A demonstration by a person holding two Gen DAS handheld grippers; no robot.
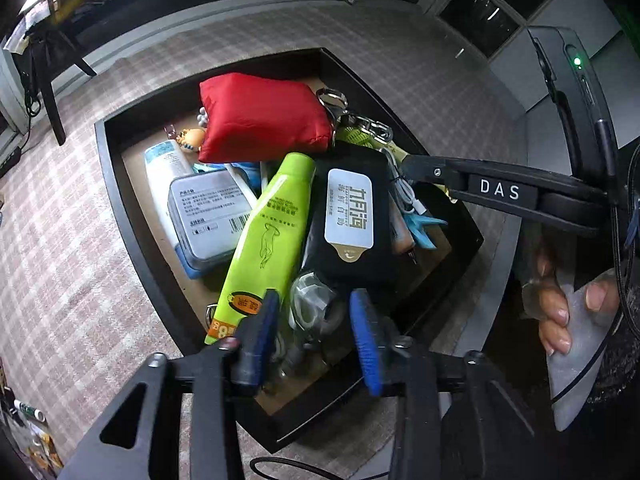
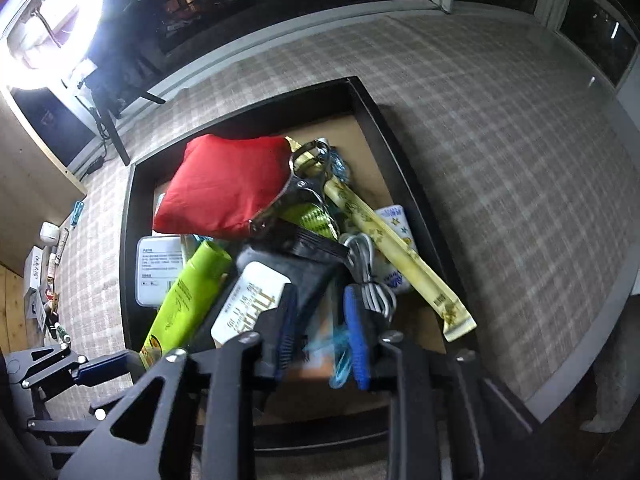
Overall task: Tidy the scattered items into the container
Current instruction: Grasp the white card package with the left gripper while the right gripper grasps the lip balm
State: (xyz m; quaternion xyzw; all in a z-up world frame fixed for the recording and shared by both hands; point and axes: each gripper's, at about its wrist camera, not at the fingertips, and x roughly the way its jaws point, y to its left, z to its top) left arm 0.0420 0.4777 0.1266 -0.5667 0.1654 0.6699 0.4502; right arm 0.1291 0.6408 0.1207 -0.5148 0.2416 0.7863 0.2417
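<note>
The black tray (image 1: 120, 184) holds a red pouch (image 1: 260, 116), a green tube (image 1: 268, 236), a black wipes pack (image 1: 350, 216), a grey tin (image 1: 208, 216) and keys (image 1: 340, 108). My left gripper (image 1: 316, 326) hovers over the tray's near corner, jaws apart, with a clear plastic item (image 1: 312, 304) lying below the gap. My right gripper (image 2: 320, 328) also stands open over the tray (image 2: 128, 240). A blurred blue clip (image 2: 340, 356) is loose between its pads. The red pouch (image 2: 224, 188), the green tube (image 2: 188, 296) and a long yellow packet (image 2: 400, 248) lie ahead.
The tray sits on a checked tablecloth (image 2: 500, 160). Several small items (image 2: 48, 276) lie at the table's left end. The right gripper (image 1: 416, 170) reaches in from the right with a hand (image 1: 556, 316) behind it. One blue finger of the left gripper (image 2: 100, 366) shows low left.
</note>
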